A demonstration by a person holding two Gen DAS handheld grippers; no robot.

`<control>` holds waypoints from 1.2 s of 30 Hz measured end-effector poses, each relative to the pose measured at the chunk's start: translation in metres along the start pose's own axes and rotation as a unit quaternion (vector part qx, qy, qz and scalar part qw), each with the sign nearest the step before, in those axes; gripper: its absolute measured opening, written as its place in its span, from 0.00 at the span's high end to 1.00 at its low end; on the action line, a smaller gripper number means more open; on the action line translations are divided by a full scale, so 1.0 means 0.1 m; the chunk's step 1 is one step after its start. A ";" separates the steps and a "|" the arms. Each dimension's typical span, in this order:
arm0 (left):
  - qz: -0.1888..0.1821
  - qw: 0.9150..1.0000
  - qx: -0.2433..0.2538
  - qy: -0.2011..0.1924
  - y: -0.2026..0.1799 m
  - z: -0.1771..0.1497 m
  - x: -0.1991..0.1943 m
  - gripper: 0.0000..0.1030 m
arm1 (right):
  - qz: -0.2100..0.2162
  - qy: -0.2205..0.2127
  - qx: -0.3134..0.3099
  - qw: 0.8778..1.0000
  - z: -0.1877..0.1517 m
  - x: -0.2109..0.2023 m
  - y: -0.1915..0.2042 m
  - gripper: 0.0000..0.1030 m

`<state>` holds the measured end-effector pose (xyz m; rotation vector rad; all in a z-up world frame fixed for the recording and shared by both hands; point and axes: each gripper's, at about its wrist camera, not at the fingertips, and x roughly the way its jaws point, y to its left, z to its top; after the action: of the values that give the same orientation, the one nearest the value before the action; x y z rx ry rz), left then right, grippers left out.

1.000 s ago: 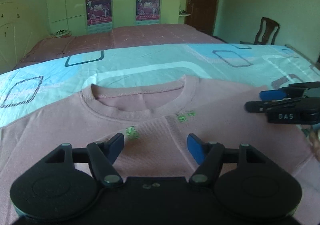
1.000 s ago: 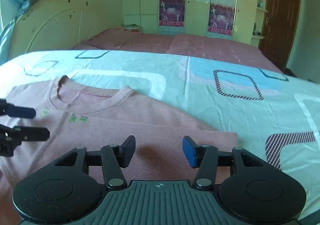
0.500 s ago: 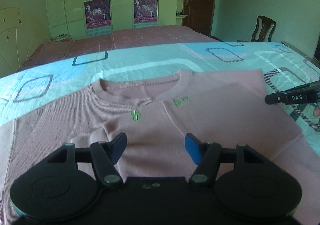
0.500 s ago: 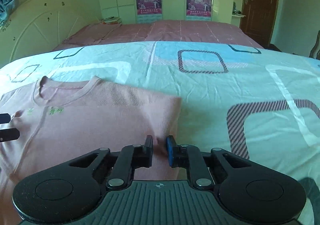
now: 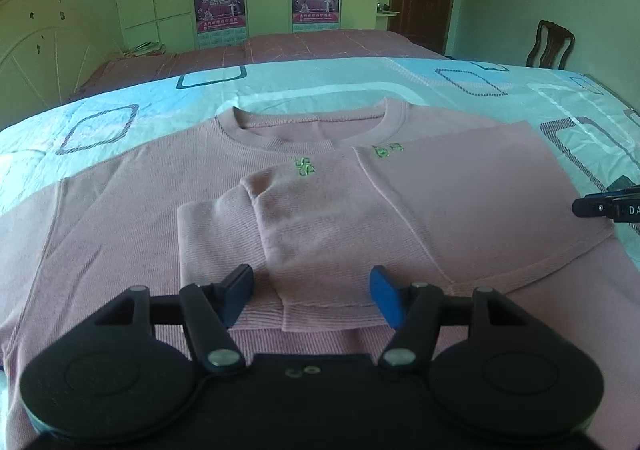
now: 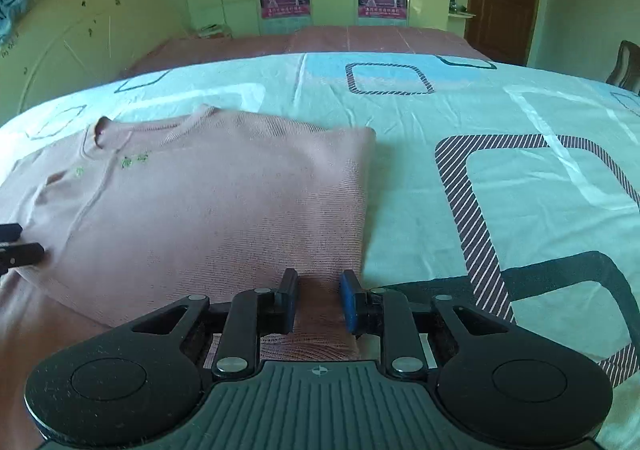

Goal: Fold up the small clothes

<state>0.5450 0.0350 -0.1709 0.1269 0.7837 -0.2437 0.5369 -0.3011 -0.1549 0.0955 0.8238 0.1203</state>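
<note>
A pink sweatshirt point(image 5: 120, 217) lies flat on the bed, its right side and sleeve folded over the chest. It also shows in the right wrist view point(image 6: 224, 201). My left gripper point(image 5: 310, 292) is open and empty, just above the folded sleeve's cuff point(image 5: 320, 314). My right gripper point(image 6: 318, 302) stands over the sweatshirt's folded right edge with its jaws narrowly apart and fabric between the pads. Its tip shows at the right edge of the left wrist view point(image 5: 600, 205).
The bed sheet point(image 6: 480, 129) is light blue with square patterns and reaches far to the right. A second bed with a pink cover point(image 5: 280, 49) stands behind. A wooden chair point(image 5: 550, 43) is at the far right, wardrobes and a door beyond.
Both grippers have pulled back toward the near side. The right gripper closed to a narrow gap at the sweatshirt's folded edge, then opened slightly. The folded sleeve now lies before the left gripper.
</note>
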 end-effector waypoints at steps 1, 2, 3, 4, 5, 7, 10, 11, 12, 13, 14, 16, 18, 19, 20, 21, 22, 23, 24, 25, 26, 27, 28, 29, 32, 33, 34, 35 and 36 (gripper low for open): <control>0.000 1.000 0.002 -0.004 0.00 -0.01 -0.03 0.38 | 0.004 -0.015 0.002 1.000 0.00 -0.08 0.00 0.78; 0.001 1.000 0.005 0.002 0.00 -0.04 -0.02 0.38 | 0.011 -0.026 0.003 1.000 -0.01 -0.15 0.00 0.78; 0.007 1.000 0.011 0.014 -0.02 -0.07 0.02 0.38 | 0.019 -0.025 0.002 0.999 -0.04 -0.17 0.01 0.78; 0.011 1.000 0.019 0.010 -0.04 -0.10 0.01 0.38 | 0.016 -0.006 -0.005 1.000 -0.09 -0.14 0.02 0.78; 0.017 1.000 0.020 0.011 -0.06 -0.09 0.01 0.38 | 0.007 0.018 -0.013 1.000 -0.13 -0.08 0.04 0.78; 0.022 1.000 0.003 0.012 -0.08 -0.05 -0.06 0.38 | 0.004 0.011 -0.015 1.000 -0.15 -0.13 0.04 0.78; 0.029 0.999 -0.024 0.007 -0.06 -0.08 -0.18 0.38 | 0.023 -0.016 0.013 1.000 -0.13 -0.31 0.00 0.78; 0.033 0.999 -0.034 0.009 -0.05 -0.10 -0.22 0.38 | 0.024 -0.020 0.012 0.999 -0.13 -0.35 0.00 0.78; 0.039 0.998 -0.049 0.012 -0.03 -0.15 -0.29 0.38 | 0.026 -0.021 0.010 0.999 -0.14 -0.38 0.01 0.78; 0.045 0.997 -0.064 0.012 0.00 -0.19 -0.36 0.38 | 0.032 -0.021 0.010 0.999 -0.14 -0.41 0.01 0.78; 0.051 0.995 -0.080 0.011 0.04 -0.23 -0.43 0.38 | 0.038 -0.022 0.012 0.999 -0.15 -0.44 0.01 0.77; 0.069 0.991 -0.117 0.007 0.15 -0.34 -0.63 0.38 | 0.053 -0.023 0.012 0.998 -0.17 -0.47 0.03 0.77; 0.091 0.984 -0.153 0.005 0.29 -0.46 -0.85 0.38 | 0.062 -0.019 0.007 0.998 -0.18 -0.47 0.08 0.77; 0.103 0.981 -0.166 0.005 0.37 -0.52 -0.95 0.38 | 0.067 -0.017 0.006 0.998 -0.19 -0.46 0.11 0.77; 0.116 0.977 -0.176 0.005 0.46 -0.58 -1.05 0.38 | 0.071 -0.017 0.005 0.997 -0.19 -0.45 0.15 0.77; 0.130 0.973 -0.189 0.004 0.57 -0.64 -1.16 0.38 | 0.075 -0.017 0.006 0.997 -0.19 -0.45 0.18 0.77; 0.141 0.969 -0.204 0.003 0.70 -0.70 -1.27 0.38 | 0.080 -0.016 0.008 0.997 -0.19 -0.44 0.23 0.77; 0.151 0.963 -0.223 0.001 0.85 -0.77 -1.37 0.38 | 0.084 -0.015 0.010 0.996 -0.19 -0.44 0.28 0.77; 0.160 0.956 -0.244 -0.002 1.00 -0.84 -1.47 0.38 | 0.086 -0.014 0.011 0.996 -0.19 -0.45 0.32 0.77; 0.165 0.949 -0.269 -0.006 1.17 -0.92 -1.55 0.39 | 0.087 -0.015 0.011 0.996 -0.18 -0.46 0.37 0.77; 0.171 0.939 -0.300 -0.012 1.38 -0.99 -1.63 0.41 | 0.086 -0.017 0.010 0.996 -0.18 -0.48 0.41 0.77; 0.176 0.927 -0.330 -0.019 1.58 -1.07 -1.71 0.41 | 0.084 -0.020 0.008 0.996 -0.18 -0.50 0.46 0.77; 0.178 0.915 -0.361 -0.027 1.77 -1.15 -1.76 0.46 | 0.079 -0.022 0.007 0.997 -0.17 -0.51 0.50 0.77; 0.178 0.901 -0.394 -0.035 2.00 -1.24 -1.80 0.52 | 0.074 -0.023 0.009 0.997 -0.17 -0.52 0.54 0.77; 0.186 0.872 -0.451 -0.053 2.58 -1.40 -1.86 0.55 | 0.047 -0.020 0.035 0.998 -0.17 -0.48 0.62 0.77; 0.184 0.866 -0.462 -0.056 2.75 -1.45 -1.86 0.55 | 0.035 -0.019 0.049 0.998 -0.17 -0.47 0.65 0.77; 0.179 0.862 -0.471 -0.060 2.91 -1.48 -1.84 0.55 | 0.028 -0.018 0.060 0.998 -0.17 -0.46 0.69 0.77; 0.177 0.859 -0.477 -0.063 3.06 -1.51 -1.84 0.55 | 0.020 -0.016 0.074 0.997 -0.16 -0.45 0.73 0.77; 0.175 0.856 -0.482 -0.064 3.23 -1.54 -1.82 0.55 | 0.011 -0.014 0.086 0.996 -0.16 -0.45 0.79 0.77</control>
<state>0.4009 0.4088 -0.1425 -0.6918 0.6583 0.5009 0.4889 -0.2285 -0.1223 0.2677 0.8037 0.0693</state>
